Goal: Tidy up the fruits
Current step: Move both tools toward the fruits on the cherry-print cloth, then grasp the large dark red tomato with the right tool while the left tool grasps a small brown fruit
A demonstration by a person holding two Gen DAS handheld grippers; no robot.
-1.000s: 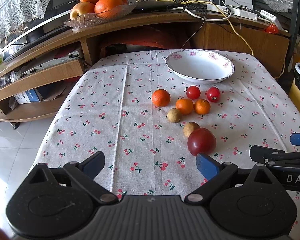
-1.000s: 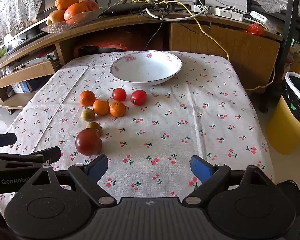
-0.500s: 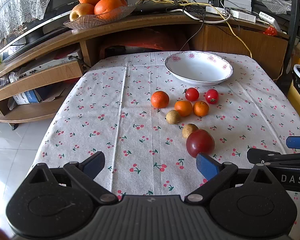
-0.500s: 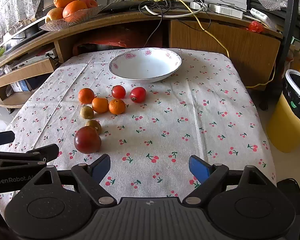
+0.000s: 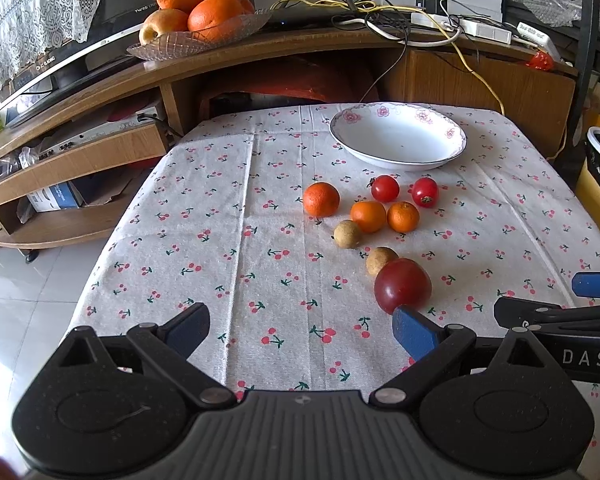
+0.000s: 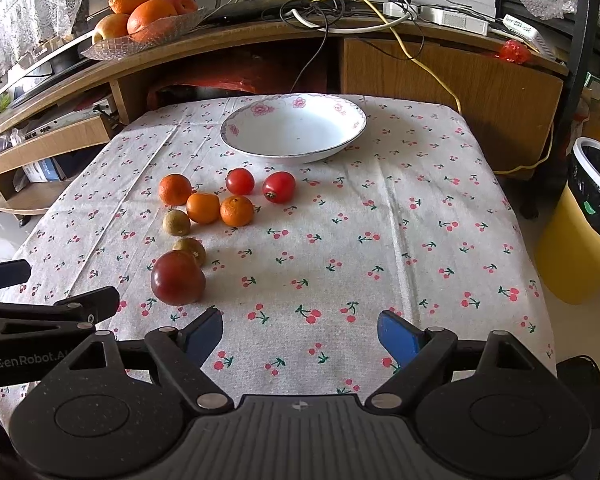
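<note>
Crept slightly forward on both sides since a second ago, so the fruit sits a little closer in both views; nothing on the cloth shifted. Eight loose pieces in a cluster just short of the bowl (image 6: 294, 130): two tomatoes (image 6: 240, 181) nearest its rim, three oranges (image 6: 237, 211) behind them, two small brown fruits (image 6: 176, 222) further out, and a big dark red fruit (image 6: 177, 278) furthest from the bowl, touching the nearer brown one. Bowl bare inside, none of the fruit yet in it, so likely the collecting place, and the sorting judged not yet begun. Left gripper (image 5: 300, 330) spread wide, holding nothing, one blue pad just short of the dark red fruit. Right gripper (image 6: 300, 332) likewise spread and empty, low over the bare cloth to the bowl's near side, the dark fruit off to its left. Probably poised for that nearest piece first. Surface (image 6: 420, 208) covered in a white cherry-print cloth. Beyond the bowl, a wooden shelf (image 6: 440, 68) with tangled cables and a glass dish (image 5: 196, 42) of oranges and an apple. Right of the bowl, off the surface, a yellow bin (image 6: 580, 248).
</note>
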